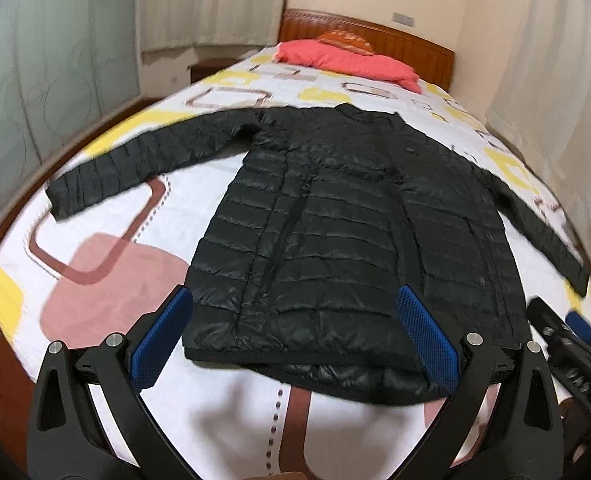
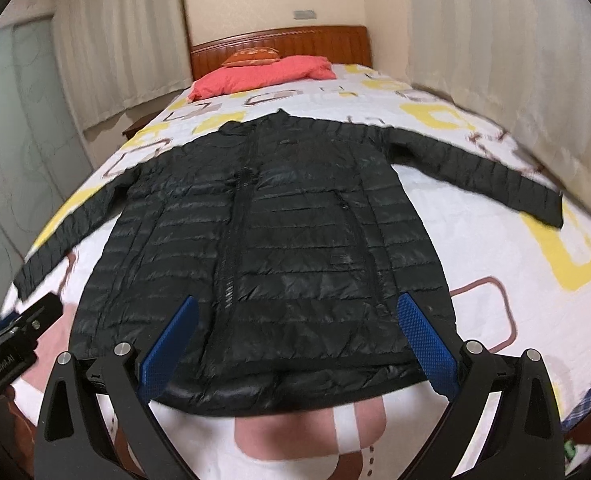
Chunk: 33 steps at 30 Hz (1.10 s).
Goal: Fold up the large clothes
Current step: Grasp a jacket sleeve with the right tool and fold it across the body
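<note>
Now the black quilted puffer jacket (image 1: 355,232) lies flat, front up, sleeves spread wide, on the white bedsheet with yellow and brown squares (image 1: 107,216). Both the left gripper (image 1: 295,304) and the right gripper (image 2: 297,312) hover above its hem, blue-padded jaws spread apart, holding nothing. Up by the wooden headboard (image 2: 315,40) sits a coral-red pillow (image 2: 255,74).

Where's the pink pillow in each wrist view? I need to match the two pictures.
Left wrist: pink pillow at top, right of centre, before the headboard.
Right wrist: pink pillow at top, left of centre.
Shared landmark: the wooden headboard behind it.
</note>
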Motion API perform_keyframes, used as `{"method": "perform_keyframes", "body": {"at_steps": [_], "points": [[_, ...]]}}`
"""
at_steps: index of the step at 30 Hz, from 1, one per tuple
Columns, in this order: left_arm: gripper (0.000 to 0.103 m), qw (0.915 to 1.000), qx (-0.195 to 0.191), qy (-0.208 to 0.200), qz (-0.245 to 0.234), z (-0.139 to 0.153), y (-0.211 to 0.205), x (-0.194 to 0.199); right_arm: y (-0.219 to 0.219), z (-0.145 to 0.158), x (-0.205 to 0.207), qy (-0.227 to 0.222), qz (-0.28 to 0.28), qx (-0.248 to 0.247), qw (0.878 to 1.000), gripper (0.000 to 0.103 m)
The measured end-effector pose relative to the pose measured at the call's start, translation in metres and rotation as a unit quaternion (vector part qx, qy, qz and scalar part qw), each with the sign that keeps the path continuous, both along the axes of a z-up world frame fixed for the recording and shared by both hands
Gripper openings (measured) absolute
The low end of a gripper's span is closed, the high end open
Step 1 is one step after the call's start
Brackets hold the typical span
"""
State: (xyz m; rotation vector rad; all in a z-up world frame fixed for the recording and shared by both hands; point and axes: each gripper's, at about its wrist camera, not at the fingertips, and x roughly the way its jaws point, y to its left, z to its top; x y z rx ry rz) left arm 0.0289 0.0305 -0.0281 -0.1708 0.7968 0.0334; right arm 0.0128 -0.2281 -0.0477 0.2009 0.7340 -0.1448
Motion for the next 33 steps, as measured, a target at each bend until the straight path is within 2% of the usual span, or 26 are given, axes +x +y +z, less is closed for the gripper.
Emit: {"method": "perform_keyframes", "body": {"at_steps": [5, 8, 10, 11, 12, 13, 15, 16, 19, 23, 25, 27, 28, 31, 33], "points": [[0.101, 0.9977, -0.041, 0.032, 0.043, -0.020, 0.037, 0.044, -0.070, -0.007, 0.026, -0.011, -0.061, 0.062, 0.996, 0.098], [0.101, 0.9941, -0.045, 0.035, 0.092, -0.036, 0.069, 0.074, -0.133, -0.019, 0.037, -0.026, -0.118, 0.124, 0.985, 0.098], [0.101, 0.9905, -0.055, 0.038, 0.120, -0.046, 0.089, 0.088, -0.186, -0.032, 0.039, -0.052, -0.169, 0.166, 0.970, 0.095], [0.101, 0.9879, -0.061, 0.042, 0.136, -0.053, 0.100, 0.096, -0.208, -0.038, 0.040, -0.057, -0.193, 0.177, 0.963, 0.090], [0.100, 0.9859, -0.066, 0.043, 0.148, -0.058, 0.109, 0.101, -0.238, -0.047, 0.040, -0.062, -0.221, 0.195, 0.954, 0.071], [0.099, 0.9827, -0.068, 0.042, 0.167, -0.064, 0.120, 0.106, -0.257, -0.054, 0.041, -0.063, -0.237, 0.210, 0.946, 0.059], [0.091, 0.9769, -0.071, 0.045, 0.196, -0.074, 0.137, 0.115, -0.292, -0.069, 0.040, -0.068, -0.274, 0.243, 0.928, 0.059], [0.086, 0.9740, -0.080, 0.049, 0.206, -0.080, 0.146, 0.119, -0.316, -0.080, 0.036, -0.082, -0.293, 0.270, 0.913, 0.059], [0.085, 0.9634, -0.113, 0.051, 0.238, -0.095, 0.167, 0.125, -0.360, -0.101, 0.025, -0.118, -0.338, 0.313, 0.879, 0.059], [0.086, 0.9504, -0.149, 0.036, 0.270, -0.107, 0.181, 0.125, -0.394, -0.118, 0.022, -0.150, -0.374, 0.325, 0.856, 0.065], [0.088, 0.9493, -0.145, 0.026, 0.278, -0.105, 0.180, 0.126, -0.406, -0.124, 0.024, -0.176, -0.382, 0.336, 0.843, 0.067], [0.091, 0.9482, -0.145, 0.021, 0.282, -0.106, 0.181, 0.128, -0.413, -0.121, 0.026, -0.195, -0.384, 0.325, 0.842, 0.074], [0.091, 0.9473, -0.142, 0.021, 0.286, -0.106, 0.181, 0.129, -0.419, -0.119, 0.030, -0.199, -0.386, 0.319, 0.842, 0.075], [0.091, 0.9456, -0.137, 0.017, 0.294, -0.106, 0.184, 0.131, -0.435, -0.120, 0.038, -0.217, -0.404, 0.312, 0.832, 0.075], [0.091, 0.9442, -0.137, 0.015, 0.299, -0.107, 0.187, 0.134, -0.435, -0.117, 0.041, -0.212, -0.413, 0.294, 0.835, 0.071]]}}
